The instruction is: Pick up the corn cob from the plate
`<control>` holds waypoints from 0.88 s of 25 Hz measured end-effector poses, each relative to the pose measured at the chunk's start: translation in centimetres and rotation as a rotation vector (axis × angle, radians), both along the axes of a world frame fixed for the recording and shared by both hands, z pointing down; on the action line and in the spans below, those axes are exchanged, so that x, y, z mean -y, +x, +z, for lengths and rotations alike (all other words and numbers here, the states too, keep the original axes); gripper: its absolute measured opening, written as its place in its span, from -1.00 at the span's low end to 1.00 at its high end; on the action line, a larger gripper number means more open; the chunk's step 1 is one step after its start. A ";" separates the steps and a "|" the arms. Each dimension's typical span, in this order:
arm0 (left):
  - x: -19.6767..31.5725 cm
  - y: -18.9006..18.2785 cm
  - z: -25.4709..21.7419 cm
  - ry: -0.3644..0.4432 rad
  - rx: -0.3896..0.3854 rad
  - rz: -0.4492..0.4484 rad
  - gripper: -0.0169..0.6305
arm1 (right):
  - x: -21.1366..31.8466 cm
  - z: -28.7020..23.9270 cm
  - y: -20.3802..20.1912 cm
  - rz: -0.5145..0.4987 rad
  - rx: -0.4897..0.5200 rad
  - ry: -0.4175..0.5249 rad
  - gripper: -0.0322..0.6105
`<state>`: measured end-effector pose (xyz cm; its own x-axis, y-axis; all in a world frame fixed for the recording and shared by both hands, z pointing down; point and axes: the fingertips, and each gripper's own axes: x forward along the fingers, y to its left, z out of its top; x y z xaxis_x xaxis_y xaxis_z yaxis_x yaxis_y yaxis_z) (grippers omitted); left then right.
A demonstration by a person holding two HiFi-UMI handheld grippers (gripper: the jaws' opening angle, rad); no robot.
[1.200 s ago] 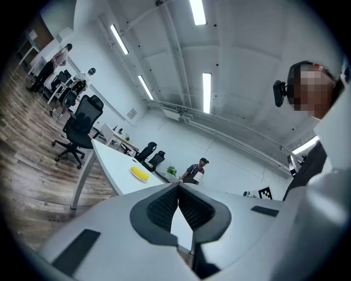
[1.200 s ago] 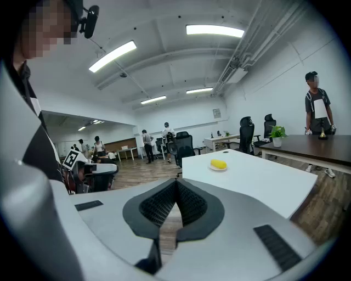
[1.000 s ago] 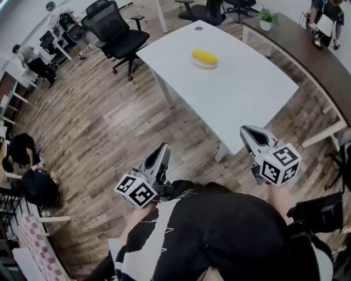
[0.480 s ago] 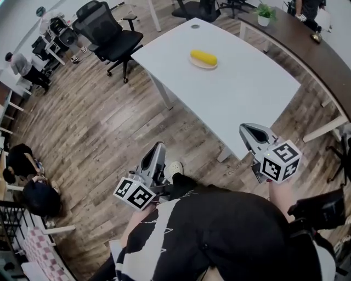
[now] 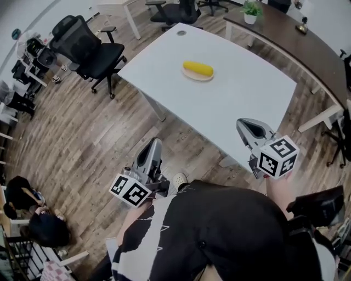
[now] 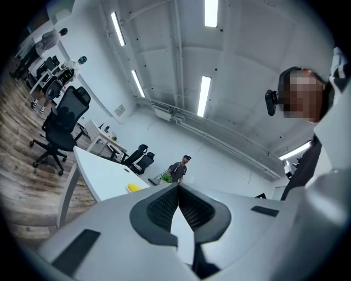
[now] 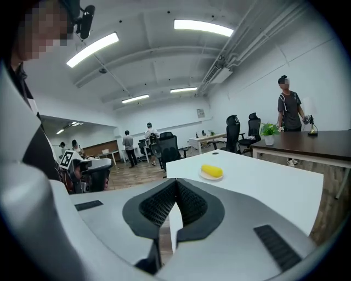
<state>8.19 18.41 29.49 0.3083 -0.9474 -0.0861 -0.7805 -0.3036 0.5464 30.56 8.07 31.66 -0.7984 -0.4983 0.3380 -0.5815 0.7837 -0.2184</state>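
One yellow corn cob [image 5: 198,68] on a small round beige plate [image 5: 193,76], toward the far side of the white rectangular table [image 5: 247,96]. Well apart from left gripper [image 5: 156,142] and right gripper [image 5: 242,124], both with jaws pressed together on nothing. Bare tabletop round the plate; open wood-plank floor [image 5: 98,137] before the near edge; black office chair [image 5: 88,46] off the left corner.

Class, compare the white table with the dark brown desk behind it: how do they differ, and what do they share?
The white table is plain white; the dark brown desk is dark wood. The table's edges run almost straight; the desk curves. The table bears the plate with the corn cob; the desk bears a potted plant. Both stand on the wooden floor.
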 end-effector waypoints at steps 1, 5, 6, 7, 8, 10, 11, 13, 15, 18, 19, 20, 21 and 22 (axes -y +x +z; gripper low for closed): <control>0.9 -1.0 -0.1 -0.005 0.000 0.015 -0.90 | 0.5 -0.2 -0.8 0.015 -0.005 0.005 -0.85; 4.0 -4.1 0.0 -0.023 -0.030 0.100 -0.90 | 2.5 -0.8 -3.1 0.092 -0.015 0.021 -0.85; 4.7 -4.7 0.0 -0.022 -0.036 0.125 -0.90 | 2.9 -1.0 -3.6 0.112 -0.013 0.024 -0.85; 5.3 -5.3 -0.1 -0.018 -0.040 0.147 -0.90 | 3.3 -1.1 -4.1 0.130 -0.010 0.025 -0.85; 5.7 -6.0 -0.1 -0.014 -0.042 0.166 -0.90 | 3.6 -1.1 -4.8 0.145 -0.007 0.025 -0.85; 6.5 -7.5 0.0 -0.006 -0.040 0.197 -0.91 | 4.0 -1.0 -6.1 0.167 0.002 0.024 -0.85; 6.9 -8.3 0.1 -0.003 -0.034 0.209 -0.91 | 4.1 -1.0 -6.9 0.176 0.006 0.024 -0.85; 7.5 -9.7 0.2 -0.003 -0.012 0.230 -0.90 | 4.4 -1.0 -8.1 0.191 0.003 0.030 -0.85; 8.1 -10.9 0.6 -0.008 0.023 0.249 -0.91 | 4.8 -0.9 -9.0 0.210 -0.015 0.040 -0.85; 8.9 -12.4 1.5 -0.029 0.063 0.257 -0.91 | 5.5 -0.3 -9.4 0.242 -0.055 0.049 -0.85; 9.1 -12.9 1.8 -0.038 0.059 0.253 -0.91 | 5.7 -0.1 -9.5 0.250 -0.064 0.045 -0.85; 9.3 -13.3 2.0 -0.046 0.047 0.249 -0.91 | 5.8 0.0 -9.6 0.255 -0.069 0.038 -0.85; 9.5 -13.7 2.1 -0.050 0.029 0.244 -0.91 | 5.9 0.1 -9.8 0.253 -0.070 0.031 -0.85; 9.6 -14.0 2.2 -0.048 0.008 0.240 -0.91 | 6.1 0.1 -10.1 0.246 -0.067 0.026 -0.85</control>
